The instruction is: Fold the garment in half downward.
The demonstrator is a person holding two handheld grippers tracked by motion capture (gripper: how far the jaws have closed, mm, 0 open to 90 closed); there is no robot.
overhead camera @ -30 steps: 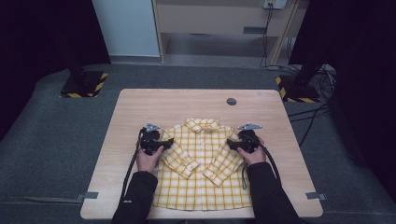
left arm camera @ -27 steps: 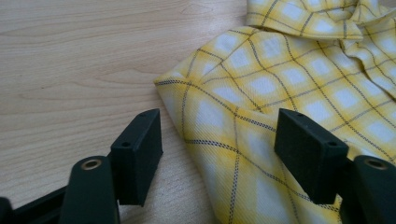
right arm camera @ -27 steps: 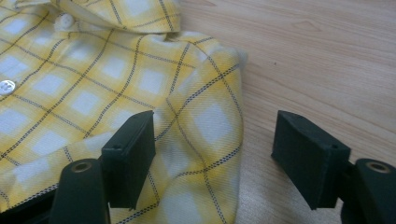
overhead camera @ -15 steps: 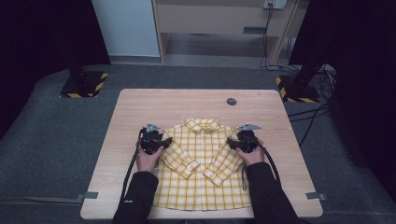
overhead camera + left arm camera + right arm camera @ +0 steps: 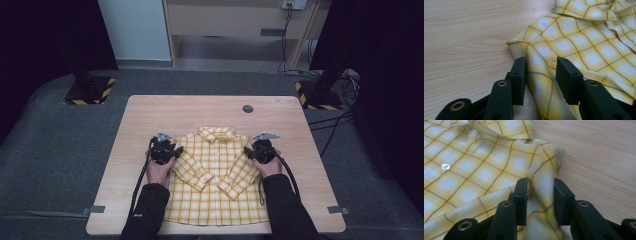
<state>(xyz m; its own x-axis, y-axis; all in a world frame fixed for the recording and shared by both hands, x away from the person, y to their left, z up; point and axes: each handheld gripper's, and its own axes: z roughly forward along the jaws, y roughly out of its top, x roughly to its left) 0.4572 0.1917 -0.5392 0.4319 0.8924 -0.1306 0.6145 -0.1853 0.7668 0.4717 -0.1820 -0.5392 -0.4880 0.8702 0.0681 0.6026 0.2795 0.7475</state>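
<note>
A yellow plaid shirt (image 5: 215, 175) lies flat on the wooden table (image 5: 200, 112), collar away from the person, sleeves folded across the front. My left gripper (image 5: 176, 151) sits at the shirt's left shoulder. Its jaws have just been closing and stand apart astride a low ridge of shoulder fabric (image 5: 541, 75), which still lies loose between the pads. My right gripper (image 5: 248, 152) is at the other shoulder. Its jaws have also just been closing, and they pinch a raised fold of the cloth (image 5: 539, 197).
A small dark disc (image 5: 247, 108) lies on the table beyond the collar. Bare wood surrounds the shirt on the left, right and far sides. Black stands with striped bases (image 5: 90, 90) (image 5: 320, 95) stand on the floor behind the table, with cables at the right.
Both hands stay at the shirt's shoulders. The jaws of each gripper look narrower than before.
</note>
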